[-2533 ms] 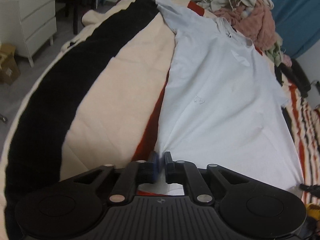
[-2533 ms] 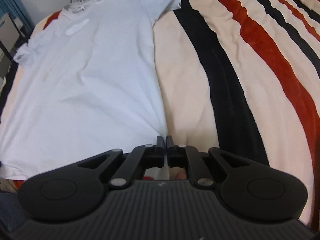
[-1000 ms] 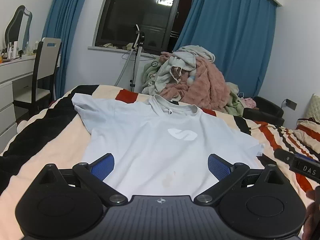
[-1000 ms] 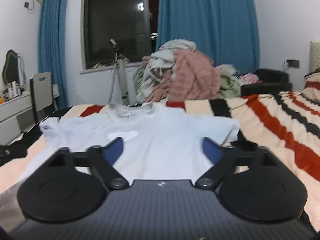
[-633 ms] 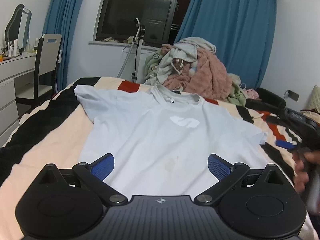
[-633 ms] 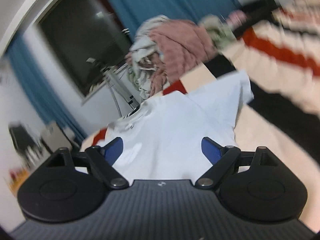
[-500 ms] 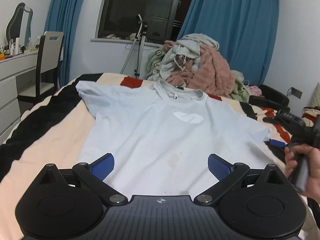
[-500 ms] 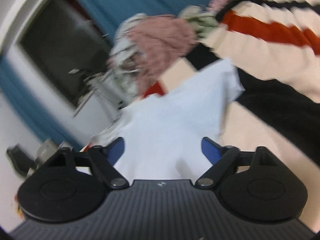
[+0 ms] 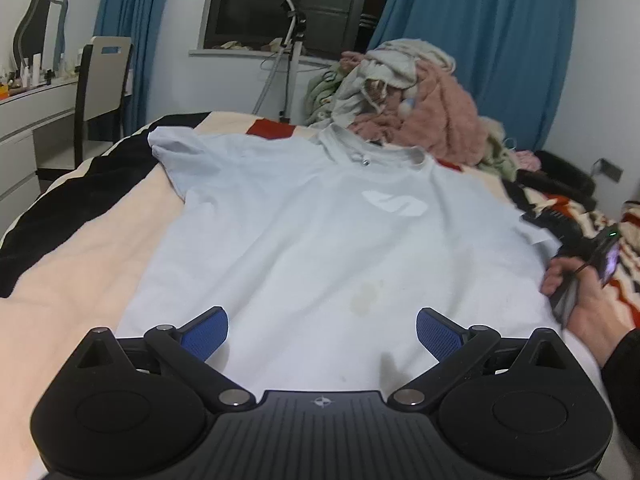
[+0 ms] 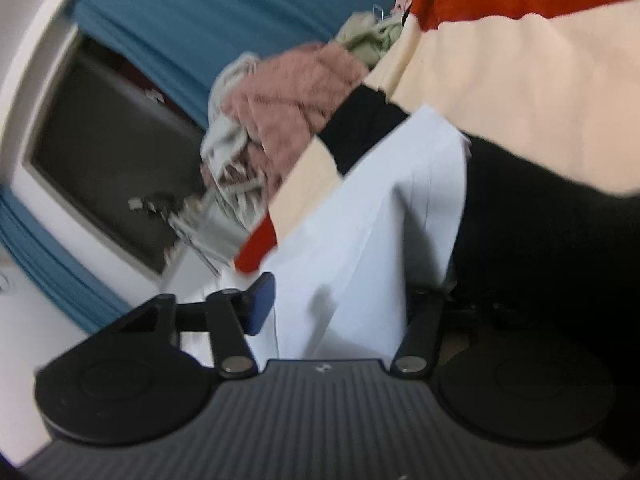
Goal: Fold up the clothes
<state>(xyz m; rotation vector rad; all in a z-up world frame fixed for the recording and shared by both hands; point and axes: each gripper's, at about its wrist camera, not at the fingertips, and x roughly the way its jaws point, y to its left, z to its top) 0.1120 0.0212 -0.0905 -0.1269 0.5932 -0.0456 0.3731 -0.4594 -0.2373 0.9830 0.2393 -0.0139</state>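
Note:
A pale blue T-shirt (image 9: 320,240) lies flat, front up, on the striped bed, collar at the far end. My left gripper (image 9: 322,334) is open and empty, held above the shirt's hem. My right gripper (image 10: 344,300) is open, rolled sideways, with the shirt's right sleeve (image 10: 384,216) between its fingers; its right finger (image 10: 428,312) lies under the sleeve edge. In the left wrist view the right gripper (image 9: 560,236) and the hand holding it show at the sleeve on the right.
A striped red, black and cream blanket (image 9: 80,240) covers the bed. A heap of clothes (image 9: 408,100) sits beyond the collar. A tripod (image 9: 288,60), a chair (image 9: 100,92) and a white dresser (image 9: 28,128) stand at the left. Blue curtains hang behind.
Both grippers let go of the hem and opened. The right gripper swung to the shirt's right sleeve and rolled sideways. The left gripper stayed over the hem and tilted slightly.

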